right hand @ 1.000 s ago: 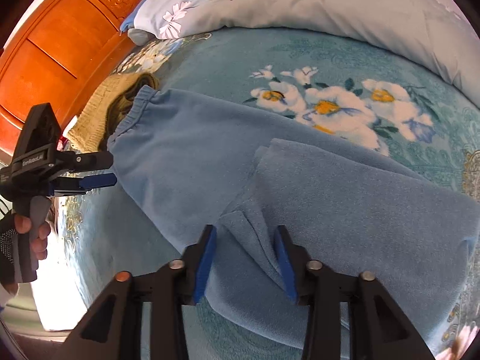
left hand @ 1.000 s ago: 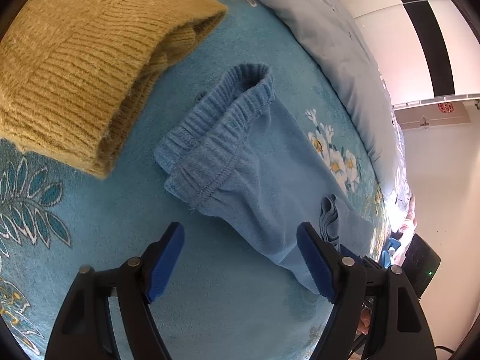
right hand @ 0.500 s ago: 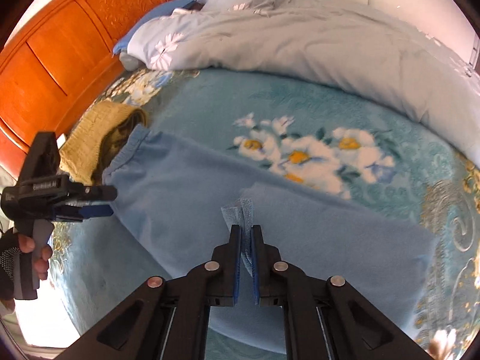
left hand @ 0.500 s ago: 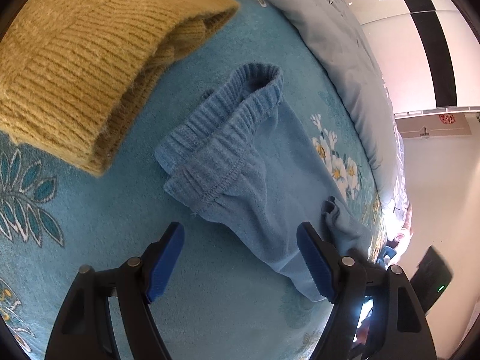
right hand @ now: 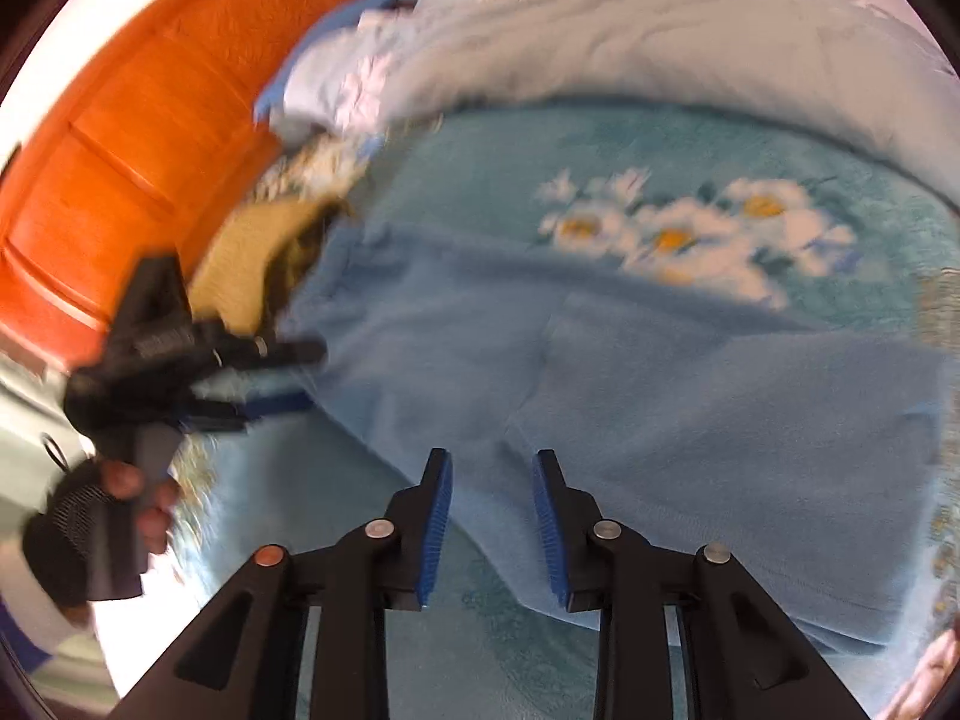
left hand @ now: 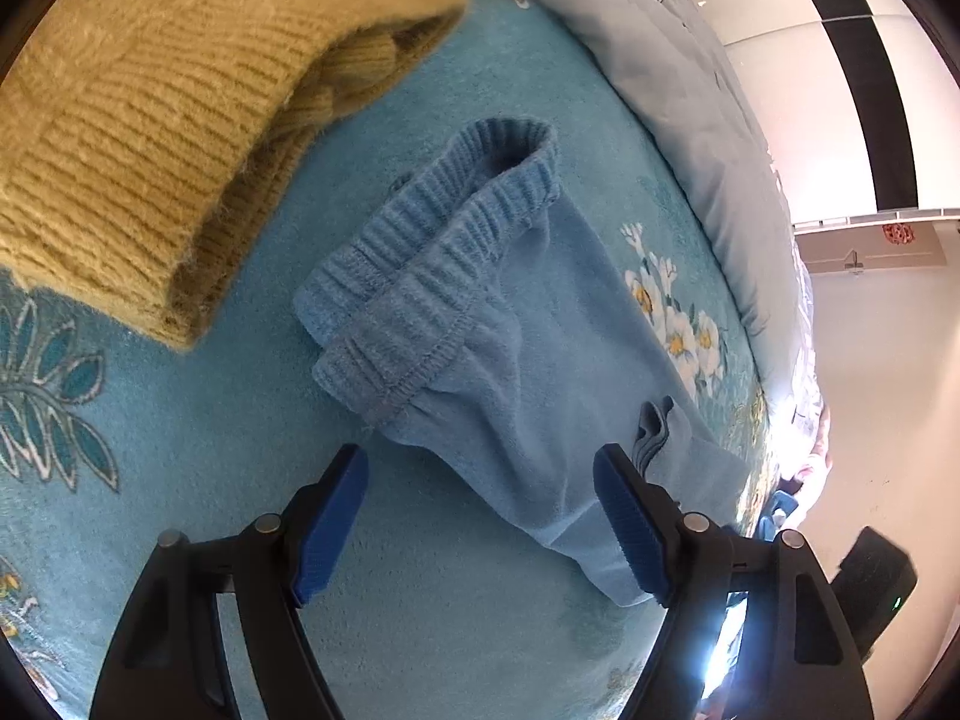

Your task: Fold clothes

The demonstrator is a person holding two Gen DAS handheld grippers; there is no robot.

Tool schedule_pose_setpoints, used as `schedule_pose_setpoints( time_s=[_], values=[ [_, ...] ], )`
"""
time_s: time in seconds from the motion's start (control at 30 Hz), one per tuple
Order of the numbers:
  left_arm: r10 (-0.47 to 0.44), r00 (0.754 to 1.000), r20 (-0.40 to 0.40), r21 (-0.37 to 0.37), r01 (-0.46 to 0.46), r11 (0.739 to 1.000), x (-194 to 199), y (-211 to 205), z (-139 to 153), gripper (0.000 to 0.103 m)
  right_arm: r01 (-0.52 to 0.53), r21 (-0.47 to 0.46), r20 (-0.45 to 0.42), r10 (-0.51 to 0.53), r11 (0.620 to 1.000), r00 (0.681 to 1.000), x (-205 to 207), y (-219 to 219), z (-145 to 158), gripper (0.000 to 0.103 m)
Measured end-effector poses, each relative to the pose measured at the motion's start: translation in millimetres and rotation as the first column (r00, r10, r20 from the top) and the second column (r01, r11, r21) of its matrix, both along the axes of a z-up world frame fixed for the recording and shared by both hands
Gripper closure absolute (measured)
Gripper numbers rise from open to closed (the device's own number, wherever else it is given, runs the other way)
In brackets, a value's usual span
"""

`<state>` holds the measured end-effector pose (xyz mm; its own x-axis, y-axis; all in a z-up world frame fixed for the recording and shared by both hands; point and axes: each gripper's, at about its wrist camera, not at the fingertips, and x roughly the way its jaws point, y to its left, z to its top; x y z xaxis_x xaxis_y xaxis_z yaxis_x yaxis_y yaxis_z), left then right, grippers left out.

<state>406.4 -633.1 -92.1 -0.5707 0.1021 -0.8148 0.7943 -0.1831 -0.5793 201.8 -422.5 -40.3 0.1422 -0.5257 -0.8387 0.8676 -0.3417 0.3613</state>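
Observation:
Light blue fleece trousers (left hand: 510, 354) lie on the teal floral bedspread (left hand: 180, 450), ribbed waistband (left hand: 432, 276) toward the far left. A small fold of cloth (left hand: 654, 432) stands up near their lower edge. My left gripper (left hand: 480, 528) is open and empty, just short of the waistband corner. In the blurred right wrist view the trousers (right hand: 690, 384) spread across the middle. My right gripper (right hand: 492, 516) is open and empty over their near edge. The left gripper (right hand: 252, 372) shows there at the left, hand-held.
A folded mustard knit sweater (left hand: 156, 120) lies close beside the waistband; it also shows in the right wrist view (right hand: 258, 252). A pale grey-blue duvet (left hand: 672, 72) is heaped along the far side. An orange wooden headboard (right hand: 132, 138) stands at the left.
My right gripper, shut on a fold of the trousers half a second ago, has opened and let it go; its view swings fast. My left gripper has moved closer to the waistband.

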Motion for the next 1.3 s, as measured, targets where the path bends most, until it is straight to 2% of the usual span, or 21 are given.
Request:
schedule_pose_setpoints(
  time_s=[0.07, 0.13, 0.23, 0.33, 0.43, 0.47, 0.6, 0.63, 0.7, 0.9, 0.93, 0.97, 1.03, 1.2, 1.3],
  values=[
    [-0.013, 1.000, 0.017, -0.027, 0.014, 1.000, 0, 4, 9, 0.024, 0.120, 0.007, -0.052, -0.120, 0.993, 0.991, -28, 18, 10, 0.072],
    [-0.042, 0.999, 0.026, -0.066, 0.044, 0.997, -3, 9, 23, 0.024, 0.227, 0.038, -0.102, -0.222, 0.973, 0.970, -59, 33, 12, 0.072],
    [-0.159, 0.987, 0.033, -0.149, 0.162, 0.976, -23, 24, 47, 0.024, 0.353, 0.097, -0.139, -0.339, 0.930, 0.930, -100, 59, 7, 0.072],
    [-0.305, 0.952, 0.018, -0.199, 0.303, 0.932, -64, 42, 58, 0.024, 0.415, 0.133, -0.113, -0.402, 0.900, 0.909, -126, 74, -1, 0.072],
    [-0.418, 0.907, -0.056, -0.196, 0.401, 0.895, -111, 66, 58, 0.024, 0.430, 0.125, -0.054, -0.427, 0.894, 0.903, -138, 76, -7, 0.072],
    [-0.457, 0.885, -0.088, -0.205, 0.432, 0.878, -128, 77, 58, 0.024, 0.428, 0.129, -0.060, -0.424, 0.894, 0.904, -140, 73, -9, 0.072],
    [-0.551, 0.831, -0.077, -0.228, 0.523, 0.821, -180, 104, 50, 0.024, 0.424, 0.118, -0.042, -0.422, 0.898, 0.906, -153, 68, -12, 0.072],
    [-0.560, 0.825, -0.072, -0.222, 0.534, 0.816, -185, 108, 47, 0.024, 0.426, 0.115, -0.033, -0.426, 0.897, 0.904, -157, 68, -12, 0.072],
    [-0.560, 0.827, -0.059, -0.192, 0.541, 0.819, -188, 111, 38, 0.024, 0.431, 0.109, -0.016, -0.432, 0.896, 0.902, -166, 67, -12, 0.072],
    [-0.515, 0.856, -0.041, -0.110, 0.508, 0.854, -171, 112, 21, 0.024, 0.397, 0.144, 0.057, -0.408, 0.906, 0.911, -189, 52, -26, 0.073],
    [-0.510, 0.859, -0.042, -0.105, 0.504, 0.857, -169, 113, 21, 0.024, 0.388, 0.146, 0.063, -0.400, 0.910, 0.915, -190, 50, -27, 0.076],
    [-0.508, 0.860, -0.040, -0.102, 0.502, 0.859, -168, 114, 21, 0.024, 0.378, 0.149, 0.064, -0.390, 0.914, 0.918, -191, 49, -27, 0.087],
    [-0.500, 0.865, -0.040, -0.096, 0.495, 0.864, -170, 112, 16, 0.024, 0.364, 0.156, 0.054, -0.376, 0.918, 0.925, -194, 45, -27, 0.091],
    [-0.488, 0.872, -0.032, -0.087, 0.484, 0.871, -168, 113, 10, 0.024, 0.332, 0.177, 0.013, -0.340, 0.926, 0.940, -202, 30, -32, 0.094],
    [-0.479, 0.877, -0.034, -0.082, 0.476, 0.876, -166, 110, 10, 0.024, 0.325, 0.192, 0.024, -0.335, 0.926, 0.942, -206, 25, -40, 0.094]
  ],
)
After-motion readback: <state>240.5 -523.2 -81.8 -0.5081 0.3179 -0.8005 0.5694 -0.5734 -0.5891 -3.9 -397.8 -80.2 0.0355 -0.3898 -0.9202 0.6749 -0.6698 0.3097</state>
